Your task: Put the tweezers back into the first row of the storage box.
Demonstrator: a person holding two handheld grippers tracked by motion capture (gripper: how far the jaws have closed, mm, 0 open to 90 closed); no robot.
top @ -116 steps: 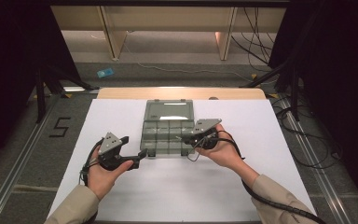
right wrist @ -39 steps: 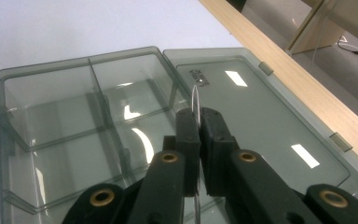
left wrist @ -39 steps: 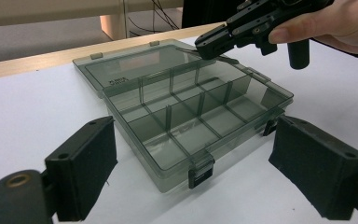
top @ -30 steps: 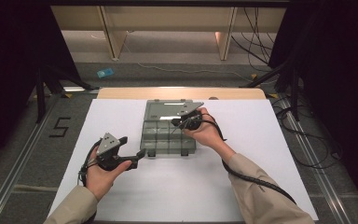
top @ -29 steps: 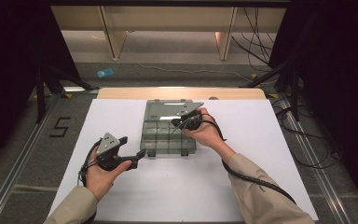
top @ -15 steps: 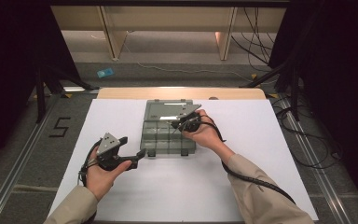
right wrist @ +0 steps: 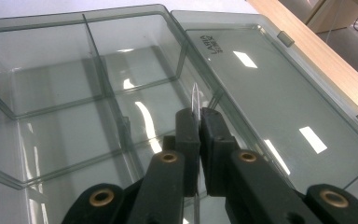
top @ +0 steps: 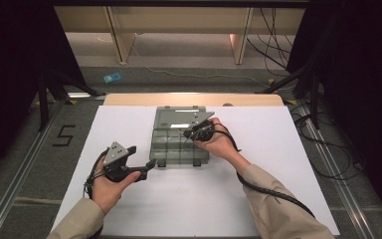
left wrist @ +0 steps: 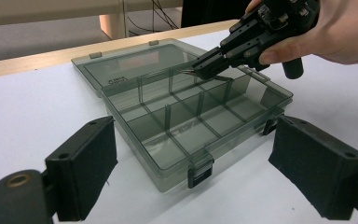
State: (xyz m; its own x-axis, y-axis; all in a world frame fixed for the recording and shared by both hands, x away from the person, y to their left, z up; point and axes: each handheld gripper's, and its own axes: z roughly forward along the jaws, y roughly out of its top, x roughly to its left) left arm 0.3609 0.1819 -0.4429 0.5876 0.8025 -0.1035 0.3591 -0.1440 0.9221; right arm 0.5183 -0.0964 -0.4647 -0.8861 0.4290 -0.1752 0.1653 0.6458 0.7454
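While the smoky grey compartment box (top: 180,139) lies open on the white sheet (top: 278,149) covering the worktop (top: 129,99), its lid (right wrist: 279,93) is folded flat toward the far edge and its divided tray faces up. In the right gripper view a thin clear divider strip (right wrist: 195,100) stands on edge between the tips of the right claw (right wrist: 198,116), whose 2 black jaws are pressed together on it. That claw hangs over the tray's far compartments, close to the hinge line where tray meets lid. In the left gripper view the same claw (left wrist: 204,69) reaches in from the upper right, angled down at the box, with a pale sliver of the strip showing at its tip. The left claw (top: 146,168) sits near the box's front left corner, just beside it; whether it touches the box cannot be told. Its 2 padded jaws are spread wide with nothing between them. Beyond the worktop's wooden far edge, a small blue object (top: 112,77) lies on the floor.
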